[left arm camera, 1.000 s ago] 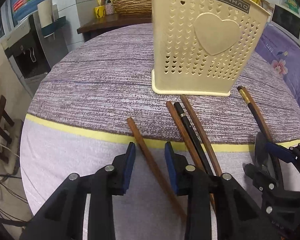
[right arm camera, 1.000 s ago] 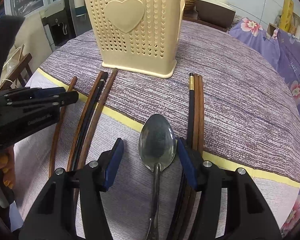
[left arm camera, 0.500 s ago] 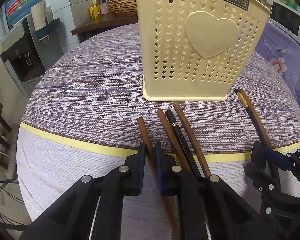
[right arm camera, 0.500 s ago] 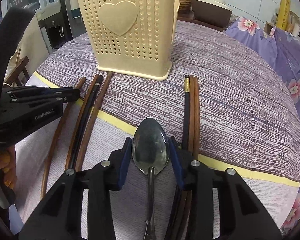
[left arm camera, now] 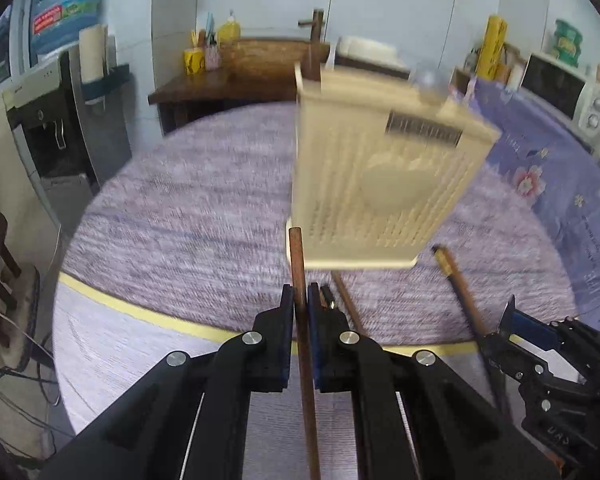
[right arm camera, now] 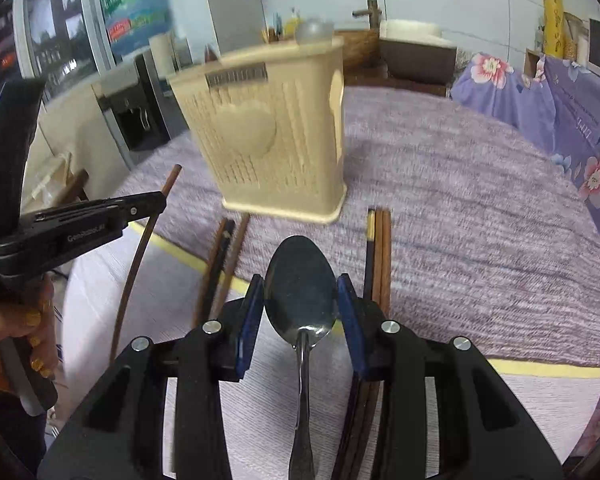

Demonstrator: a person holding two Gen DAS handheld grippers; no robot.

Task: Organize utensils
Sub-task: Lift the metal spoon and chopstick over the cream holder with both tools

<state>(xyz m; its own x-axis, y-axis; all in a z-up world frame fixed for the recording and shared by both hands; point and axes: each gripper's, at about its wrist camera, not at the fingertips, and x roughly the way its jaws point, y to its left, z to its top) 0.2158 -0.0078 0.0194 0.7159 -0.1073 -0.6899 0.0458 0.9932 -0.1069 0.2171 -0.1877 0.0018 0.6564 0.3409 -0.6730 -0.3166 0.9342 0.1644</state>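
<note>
Wooden chopstick [left arm camera: 300, 320] is clamped lengthwise in the closed left gripper [left arm camera: 300, 312], and the spoon [right arm camera: 300, 280] is pinched at its bowl by the right gripper [right arm camera: 300, 300], both pointed at the cream holder [left arm camera: 380, 184] ahead.

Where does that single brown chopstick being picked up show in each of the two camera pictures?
Left wrist view: the brown chopstick runs up the lower middle, clamped in the left gripper.
Right wrist view: the same chopstick arcs along the left side, passing behind the left gripper seen side-on.
Shared landmark: the cream utensil basket stands just beyond it in both.
</note>
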